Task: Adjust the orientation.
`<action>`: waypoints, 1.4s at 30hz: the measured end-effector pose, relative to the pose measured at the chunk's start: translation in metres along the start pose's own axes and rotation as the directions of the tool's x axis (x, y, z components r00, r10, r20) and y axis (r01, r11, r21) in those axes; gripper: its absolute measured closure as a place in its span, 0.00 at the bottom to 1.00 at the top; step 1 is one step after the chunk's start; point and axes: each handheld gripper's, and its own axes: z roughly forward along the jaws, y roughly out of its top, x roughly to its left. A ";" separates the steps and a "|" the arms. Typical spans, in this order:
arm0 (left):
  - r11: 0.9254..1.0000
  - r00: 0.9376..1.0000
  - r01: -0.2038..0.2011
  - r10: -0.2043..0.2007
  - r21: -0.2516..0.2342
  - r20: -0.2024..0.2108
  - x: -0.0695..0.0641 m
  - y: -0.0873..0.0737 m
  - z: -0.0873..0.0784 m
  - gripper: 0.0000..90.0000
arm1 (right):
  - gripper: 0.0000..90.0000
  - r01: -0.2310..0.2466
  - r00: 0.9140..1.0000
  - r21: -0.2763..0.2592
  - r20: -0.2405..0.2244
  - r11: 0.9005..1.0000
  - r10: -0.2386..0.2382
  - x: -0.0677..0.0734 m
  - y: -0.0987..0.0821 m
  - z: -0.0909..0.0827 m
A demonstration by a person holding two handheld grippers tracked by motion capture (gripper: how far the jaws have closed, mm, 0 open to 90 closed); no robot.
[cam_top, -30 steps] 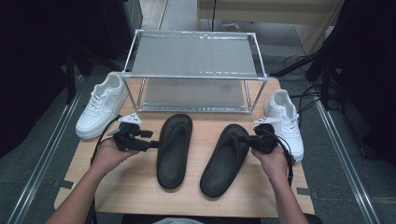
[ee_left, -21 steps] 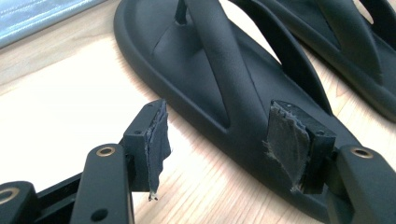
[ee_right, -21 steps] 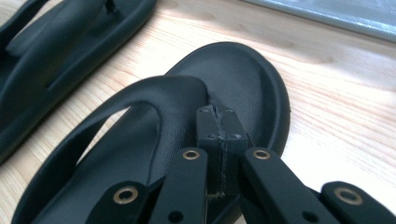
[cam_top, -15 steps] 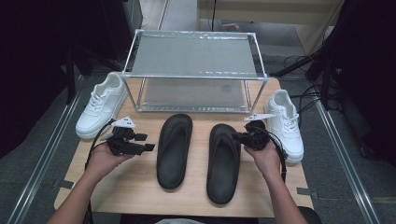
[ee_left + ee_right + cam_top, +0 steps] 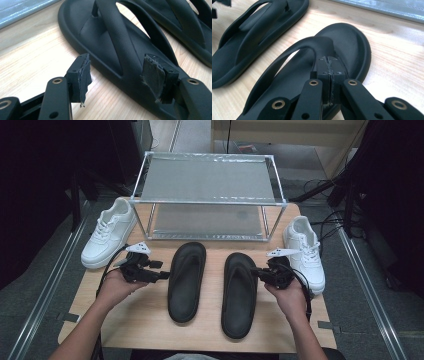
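The main risk sits with my right tool (image 5: 261, 272). Its jaws are pressed fully together on the thin strap (image 5: 312, 42) of the right flip-flop (image 5: 239, 295), just behind the toe post, and as far as I can tell only a sliver of rubber is pinched. If I lift or swing from here, the soft strap could stretch and slip free. The sole could also hang heel-down and drag across the desk (image 5: 145, 320), or knock the white sneaker (image 5: 304, 252) just beside it at 3 o'clock. Carried toward the rack (image 5: 207, 200) at 12 o'clock, a drooping heel might catch the lower front rail. My left tool (image 5: 162, 276) stands wide open and holds nothing. Its pads (image 5: 83, 75) hover just at the outer edge of the left flip-flop (image 5: 186, 280), which lies flat at the desk's centre, toe toward 12 o'clock, with the other white sneaker (image 5: 107, 237) at its 10 o'clock. If I close there, I judge the jaws would bite the thick sole rim rather than the strap and might skid off. The right flip-flop lies close beside its twin at 3 o'clock, toe also pointing toward the rack.
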 end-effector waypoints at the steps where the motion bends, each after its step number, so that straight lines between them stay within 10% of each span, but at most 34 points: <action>1: 1.000 1.000 -0.004 0.004 0.000 0.000 0.000 0.002 0.001 0.44 | 1.00 0.001 1.000 0.003 -0.002 1.000 -0.001 0.001 -0.002 -0.001; 11: 1.000 0.999 -0.027 0.026 -0.015 -0.023 -0.001 0.020 0.010 0.59 | 1.00 0.004 1.000 0.014 0.008 1.000 -0.004 0.011 -0.019 -0.012; 16: 0.998 1.000 -0.010 0.009 0.062 0.015 0.007 0.024 0.020 0.98 | 1.00 -0.009 1.000 0.026 0.011 1.000 0.009 0.013 -0.027 -0.018; 42: 0.988 0.998 -0.005 -0.004 0.155 0.060 0.006 0.017 0.042 0.98 | 1.00 0.026 1.000 0.118 -0.004 0.993 -0.026 0.021 -0.029 0.004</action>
